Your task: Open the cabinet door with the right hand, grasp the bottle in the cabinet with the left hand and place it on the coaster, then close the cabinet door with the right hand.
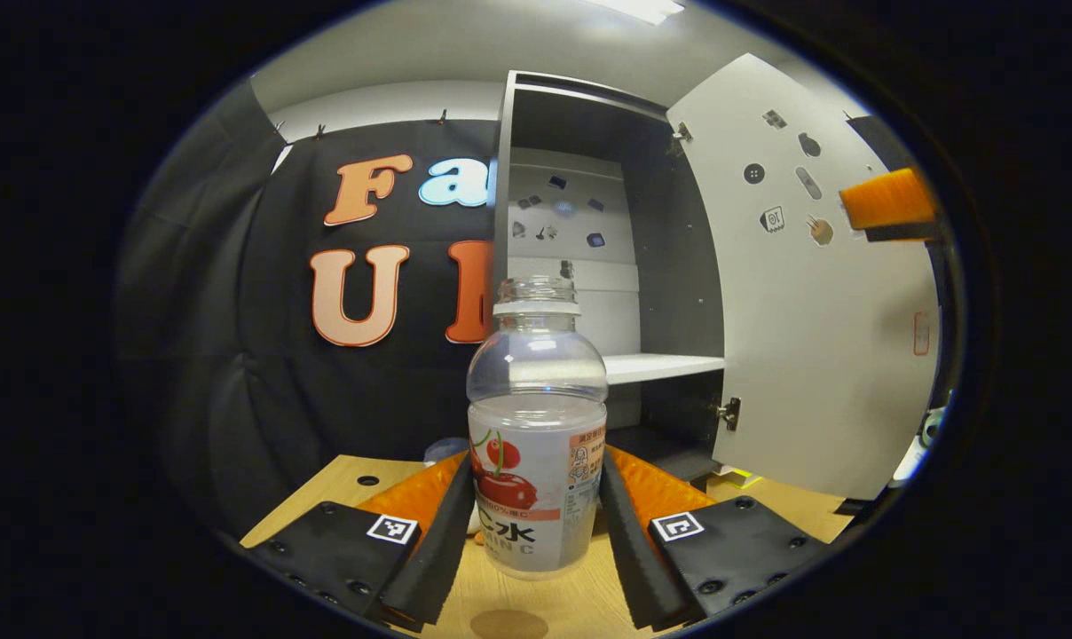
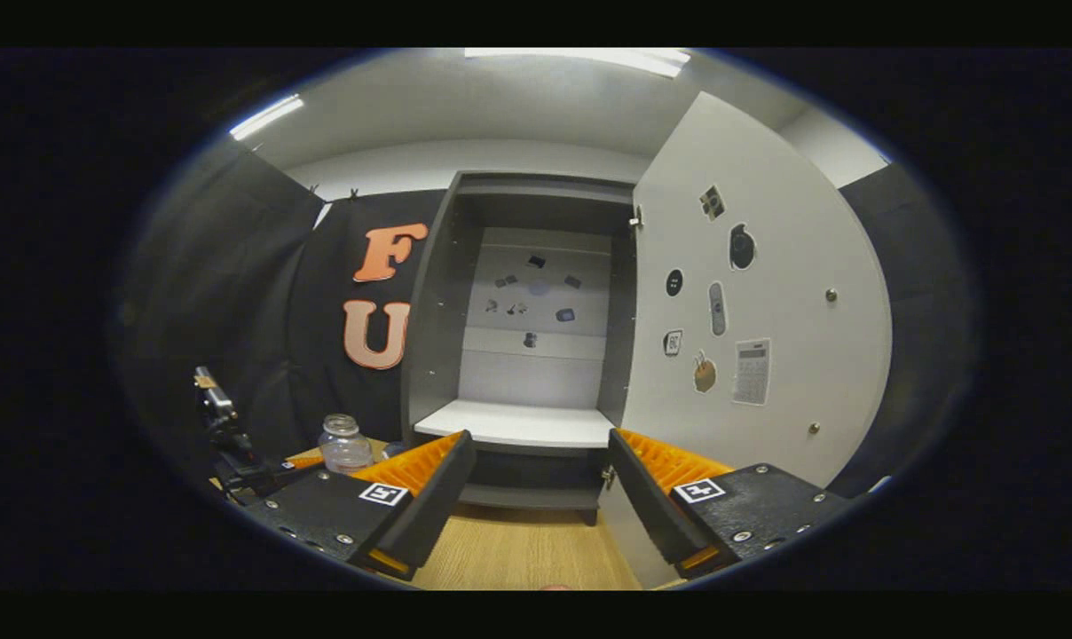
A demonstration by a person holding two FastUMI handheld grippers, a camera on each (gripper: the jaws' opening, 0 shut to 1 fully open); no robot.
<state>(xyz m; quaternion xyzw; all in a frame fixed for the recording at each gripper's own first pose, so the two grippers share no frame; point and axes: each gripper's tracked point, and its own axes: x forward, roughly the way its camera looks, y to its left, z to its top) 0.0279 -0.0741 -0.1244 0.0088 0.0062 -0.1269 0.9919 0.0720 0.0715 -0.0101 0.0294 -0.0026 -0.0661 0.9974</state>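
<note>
Standing between the two fingers of the left gripper [image 1: 536, 519], the clear plastic bottle with a red fruit label and no cap [image 1: 537, 426] rests upright on the light wooden tabletop [image 1: 536, 603], out in front of the cabinet and not inside it. It looks empty or nearly so, which suggests it is light, thin-walled and easy to tip or squash; the smooth labelled belly is the sensible place to hold it, low enough to keep it steady, and with only modest squeeze. The left fingers [image 1: 438, 524] flank that belly closely on both sides, yet whether they press on it or stand a hair off cannot be told. A brown round patch [image 1: 509, 624] at the bottom edge, just nearer than the bottle, may be the coaster, but too little of it shows to be sure.

To the right, the tall grey cabinet [image 1: 589, 115] stands with its white door [image 1: 820, 337] swung wide on its hinges, a white shelf [image 1: 665, 366] bare inside. In the right gripper view the same bottle appears small at the far left, beside the other device. The right gripper [image 2: 540, 497] hangs in front of the cabinet with its jaws spread wide, holding nothing; the door's lower edge lies close to its right finger [image 2: 651, 510], though contact is unclear.
</note>
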